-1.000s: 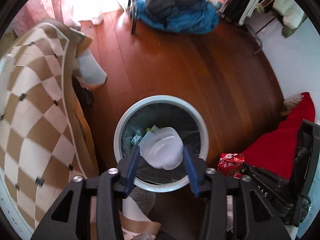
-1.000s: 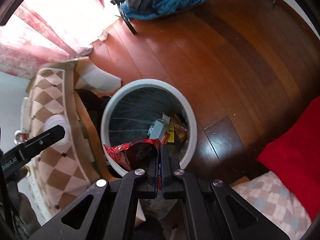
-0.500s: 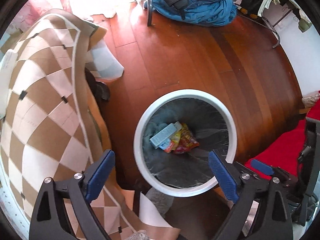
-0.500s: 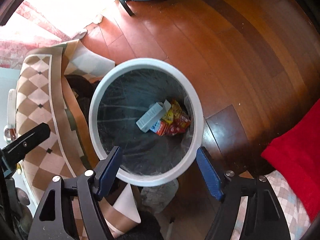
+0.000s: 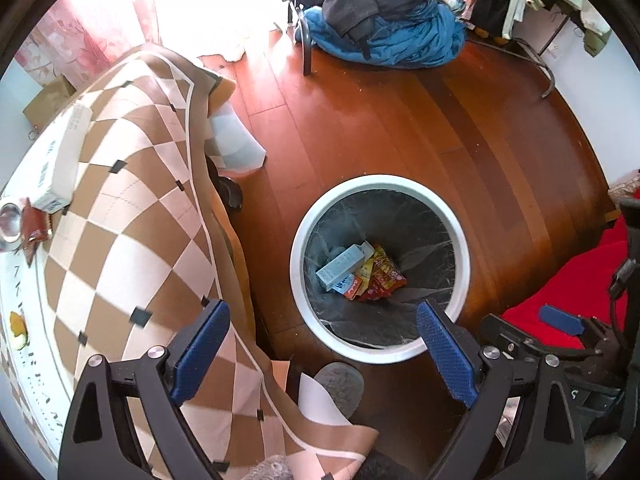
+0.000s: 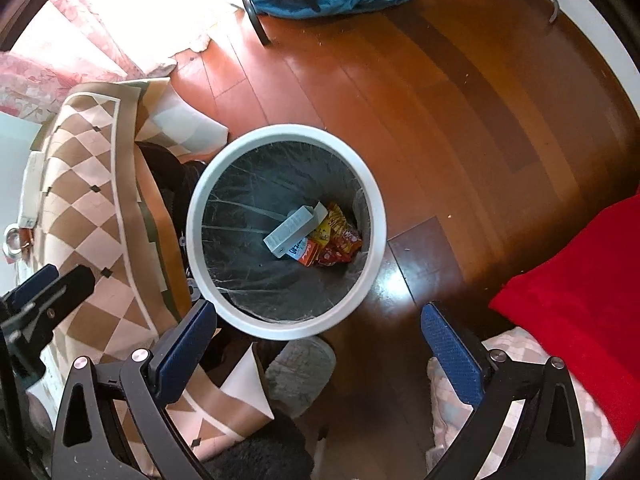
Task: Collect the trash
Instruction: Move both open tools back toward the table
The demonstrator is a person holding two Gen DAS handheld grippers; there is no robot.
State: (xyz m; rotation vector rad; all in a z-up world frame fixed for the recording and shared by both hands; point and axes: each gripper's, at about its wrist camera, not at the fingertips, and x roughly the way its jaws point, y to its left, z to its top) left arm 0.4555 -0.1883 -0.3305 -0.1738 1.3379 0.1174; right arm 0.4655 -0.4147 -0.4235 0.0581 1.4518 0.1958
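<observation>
**Bin loaded, both grippers empty, more trash on the table**

In the bin (image 5: 298,240) I see a pale carton (image 5: 340,266) lying on its side on top of red/yellow wrappers (image 5: 378,278), all at the bottom on the dark liner (image 5: 424,240). Carton looks light and stiff-ish, prob crushable; wrappers are thin, crinkly, slick, next to no weight. I'd judge these as done, no need to touch them.

What's left, as far as I can tell: on the table (image 5: 120,208) to my left there's a long white box (image 5: 60,160) flat near the far edge, and beside it a small brown packet (image 5: 36,228) touching a metal round thing (image 5: 8,220) I can't ID. Box prob light cardboard, rigid enough to pinch across its narrow width near one end. Packet is soft/floppy, so take it by an edge, not the middle. Whether either is trash is my guess.

L gripper (image 5: 320,356) is spread wide w/ nothing between the blue pads (image 5: 200,354); it sits over the table edge and bin's near rim. R gripper (image 6: 320,354) likewise wide and empty, over the near rim, w/ a grey slipper (image 6: 300,368) below it.

Room: wood floor (image 5: 400,120) beyond the bin is bare, lots of swing space. Tight spots are the tablecloth's hanging edge (image 5: 224,240) just beside the bin, which could snag a finger, and the red fabric (image 6: 580,300) on the right. Blue clothes pile (image 5: 384,36) and chair legs are well apart, no issue.
</observation>
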